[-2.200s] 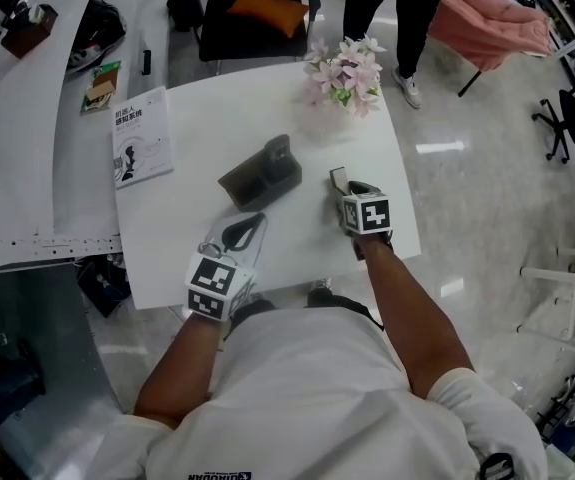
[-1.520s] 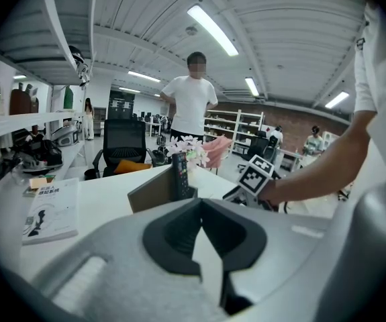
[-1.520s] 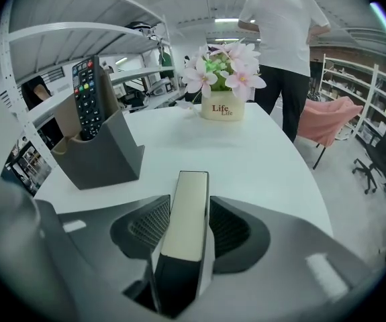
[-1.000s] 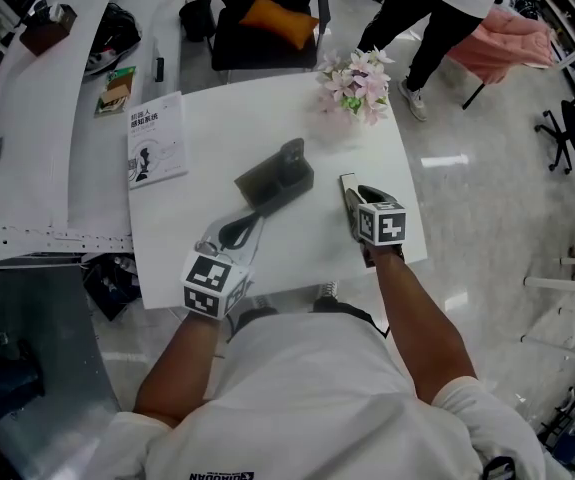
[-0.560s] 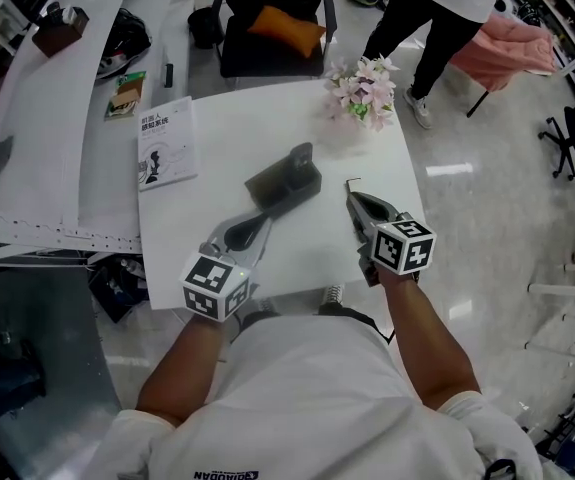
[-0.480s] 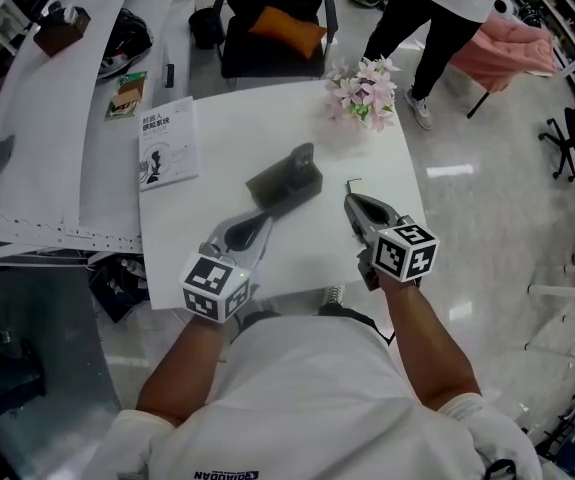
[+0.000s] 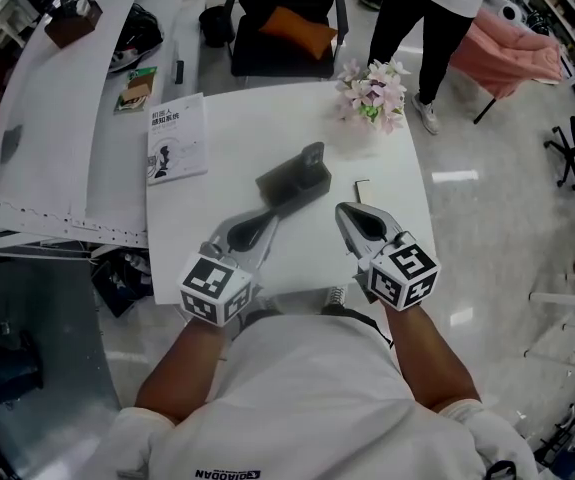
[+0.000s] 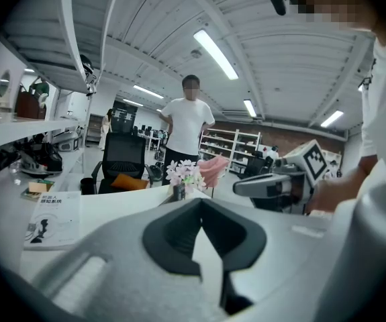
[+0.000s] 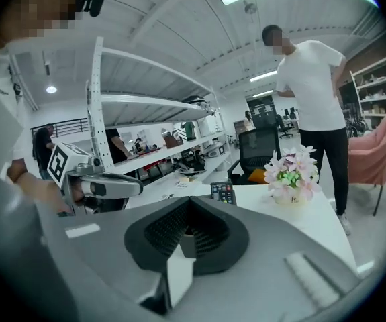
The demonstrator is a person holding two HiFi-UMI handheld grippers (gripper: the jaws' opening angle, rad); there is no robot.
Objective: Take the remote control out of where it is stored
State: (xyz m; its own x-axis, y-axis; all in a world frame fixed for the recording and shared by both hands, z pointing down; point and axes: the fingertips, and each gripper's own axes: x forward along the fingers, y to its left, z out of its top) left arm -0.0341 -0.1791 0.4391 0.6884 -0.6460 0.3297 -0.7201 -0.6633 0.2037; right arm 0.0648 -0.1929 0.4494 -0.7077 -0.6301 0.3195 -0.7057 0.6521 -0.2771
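A dark holder (image 7: pixel 289 182) lies near the middle of the white table (image 7: pixel 217 118). The remote control (image 7: pixel 313 155) stands in its far end, and its buttons show in the right gripper view (image 9: pixel 223 192). My left gripper (image 7: pixel 269 219) hovers just short of the holder's near left end, jaws shut and empty. My right gripper (image 7: pixel 339 211) hangs to the holder's near right, also shut with nothing in it. Each gripper shows in the other's view: the right gripper (image 8: pixel 273 185), the left gripper (image 9: pixel 102 186).
A small thin dark item (image 7: pixel 361 182) lies on the table right of the holder. A vase of pink flowers (image 7: pixel 372 92) stands at the far right corner, a booklet (image 7: pixel 176 138) at the left. A chair with an orange cushion (image 7: pixel 289 25) and a standing person (image 7: pixel 437 8) are beyond.
My right gripper has lifted and drawn back toward me, away from the small item on the table, and its jaws have shut empty. The left gripper has risen a little.
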